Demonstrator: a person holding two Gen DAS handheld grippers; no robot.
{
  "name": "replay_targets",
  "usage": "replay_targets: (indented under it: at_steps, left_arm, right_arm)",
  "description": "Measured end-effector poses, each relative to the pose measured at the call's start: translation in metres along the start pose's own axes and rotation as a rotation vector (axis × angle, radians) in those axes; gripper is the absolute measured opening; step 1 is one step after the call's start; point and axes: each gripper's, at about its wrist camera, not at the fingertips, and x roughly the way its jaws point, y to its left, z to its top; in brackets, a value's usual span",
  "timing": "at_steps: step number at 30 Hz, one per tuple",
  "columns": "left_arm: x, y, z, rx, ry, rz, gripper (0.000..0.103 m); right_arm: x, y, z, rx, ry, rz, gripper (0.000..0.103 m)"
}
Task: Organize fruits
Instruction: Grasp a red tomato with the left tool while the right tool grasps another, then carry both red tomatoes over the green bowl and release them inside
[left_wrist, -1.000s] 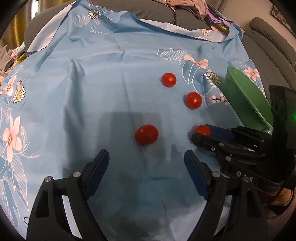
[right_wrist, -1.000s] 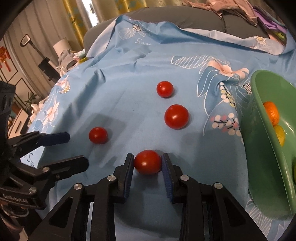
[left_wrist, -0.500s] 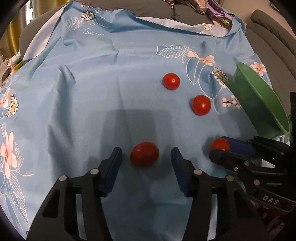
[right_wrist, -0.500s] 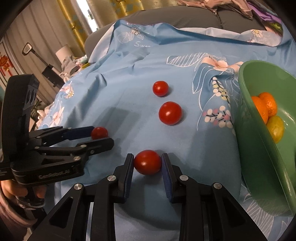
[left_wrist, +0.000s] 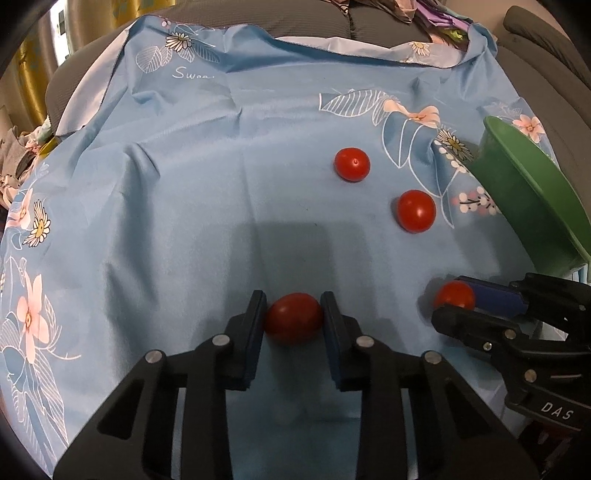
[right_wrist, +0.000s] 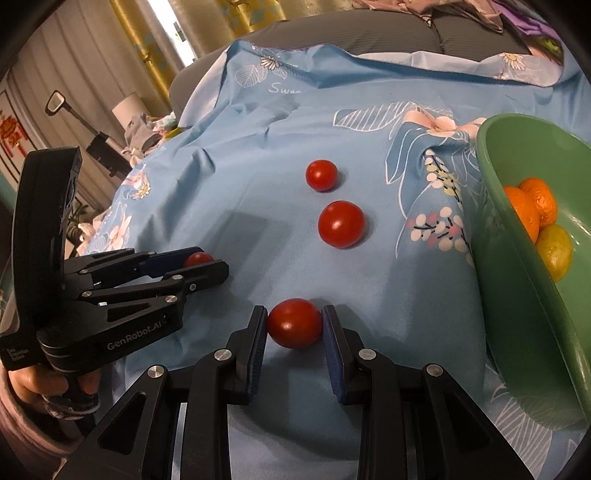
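Several red tomatoes lie on a blue flowered cloth. My left gripper is shut on one tomato low on the cloth; it also shows in the right wrist view. My right gripper is shut on another tomato, seen from the left wrist view between its fingers. Two loose tomatoes lie further back. A green bowl at the right holds oranges and a yellow fruit.
The cloth covers a grey sofa with clothes heaped at its back. A lamp and a mirror stand at the far left in the right wrist view. The green bowl's rim is close to the right gripper.
My left gripper moved forward around its tomato and closed on it. My right gripper stayed shut on its tomato and shifted slightly.
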Motion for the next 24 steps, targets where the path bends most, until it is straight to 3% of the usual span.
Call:
replay_targets:
  at_steps: [11, 24]
  left_arm:
    - [-0.013, 0.000, -0.005, -0.028, 0.012, -0.012, 0.029]
    - [-0.055, -0.013, -0.009, -0.010, -0.051, -0.027, 0.029]
  right_arm:
    - [-0.008, 0.007, 0.003, -0.013, -0.017, -0.007, 0.031]
    - [-0.038, 0.021, 0.004, -0.037, -0.083, -0.004, 0.031]
